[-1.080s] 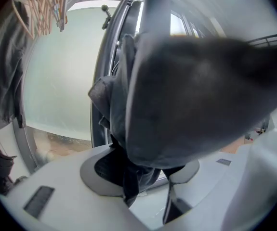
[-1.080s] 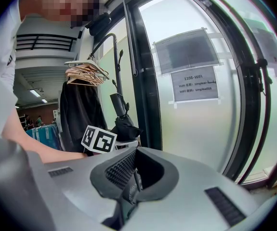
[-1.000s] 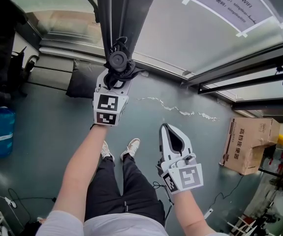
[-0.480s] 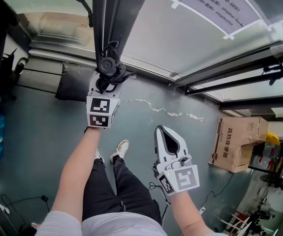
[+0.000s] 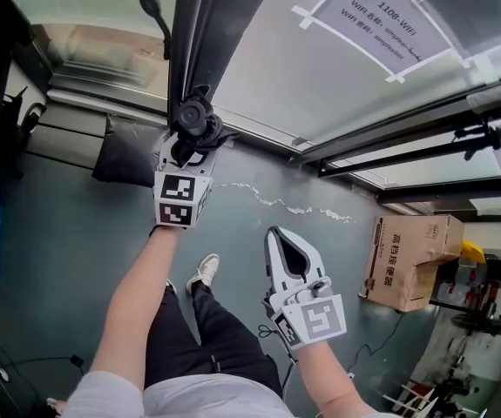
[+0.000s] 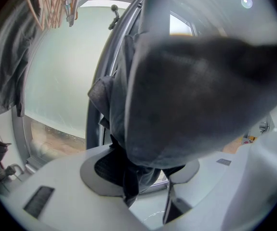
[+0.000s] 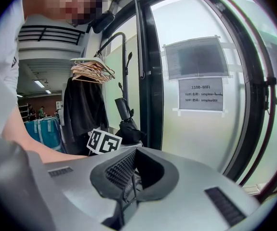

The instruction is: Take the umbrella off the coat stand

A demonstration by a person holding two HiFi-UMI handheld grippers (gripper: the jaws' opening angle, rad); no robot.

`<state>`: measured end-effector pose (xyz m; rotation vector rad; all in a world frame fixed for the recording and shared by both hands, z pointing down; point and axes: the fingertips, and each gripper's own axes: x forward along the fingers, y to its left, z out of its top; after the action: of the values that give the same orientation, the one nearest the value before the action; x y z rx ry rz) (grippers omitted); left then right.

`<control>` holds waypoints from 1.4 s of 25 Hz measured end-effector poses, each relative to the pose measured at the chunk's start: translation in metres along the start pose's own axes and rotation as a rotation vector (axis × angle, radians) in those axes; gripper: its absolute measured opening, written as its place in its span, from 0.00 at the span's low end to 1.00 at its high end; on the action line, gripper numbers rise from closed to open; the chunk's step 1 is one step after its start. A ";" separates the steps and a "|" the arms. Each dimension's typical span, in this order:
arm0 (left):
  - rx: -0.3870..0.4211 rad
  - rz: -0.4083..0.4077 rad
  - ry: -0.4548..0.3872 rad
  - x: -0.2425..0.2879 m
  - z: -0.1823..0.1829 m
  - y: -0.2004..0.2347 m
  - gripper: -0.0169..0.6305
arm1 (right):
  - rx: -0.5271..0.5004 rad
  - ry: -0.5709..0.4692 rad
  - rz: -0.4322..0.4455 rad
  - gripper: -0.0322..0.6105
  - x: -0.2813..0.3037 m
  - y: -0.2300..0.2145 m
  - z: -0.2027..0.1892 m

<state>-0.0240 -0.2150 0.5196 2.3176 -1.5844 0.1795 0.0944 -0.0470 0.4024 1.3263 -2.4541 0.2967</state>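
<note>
Two grippers show from the head view, one in each of the person's hands. The left gripper [image 5: 189,143] is raised ahead of the person and closed on the folded black umbrella [image 5: 194,117]. Its own view shows the dark grey fabric bunched between the two pads, with the jaws held part way apart by that bundle. The umbrella sits just beside a dark upright frame [image 5: 199,33] at the edge of the frosted glass wall [image 5: 311,68]. A hook [image 5: 152,5] of the coat stand [image 7: 125,61] stands up above and to its left. No view shows whether the umbrella is still caught on a hook.

From the right gripper view, the umbrella is beside the stand, which carries pale hangers [image 7: 91,67] and a dark coat [image 7: 83,112].

The right gripper [image 5: 274,232] is lower and nearer the person, well apart from the umbrella. Its jaws are drawn together at the tips with nothing between them.

A paper notice [image 5: 379,17] is taped to the glass. A cardboard box [image 5: 411,259] stands on the grey floor [image 5: 76,233] at the right.
</note>
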 end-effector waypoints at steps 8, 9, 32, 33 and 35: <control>-0.014 -0.001 0.026 -0.004 -0.001 -0.002 0.39 | -0.026 -0.010 -0.026 0.08 -0.010 -0.010 0.021; -0.015 -0.002 0.028 -0.004 -0.001 -0.002 0.39 | -0.030 -0.013 -0.030 0.08 -0.011 -0.012 0.024; 0.003 -0.011 0.052 -0.006 0.013 0.006 0.39 | 0.019 -0.044 0.011 0.08 0.026 -0.016 0.041; -0.001 -0.010 0.055 -0.007 0.013 0.006 0.39 | 0.021 -0.045 0.014 0.08 0.028 -0.017 0.041; -0.004 -0.005 0.059 -0.008 0.014 0.007 0.39 | 0.025 -0.049 0.022 0.08 0.032 -0.018 0.043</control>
<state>-0.0345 -0.2148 0.5059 2.2918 -1.5489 0.2416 0.0853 -0.0956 0.3754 1.3333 -2.5148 0.3043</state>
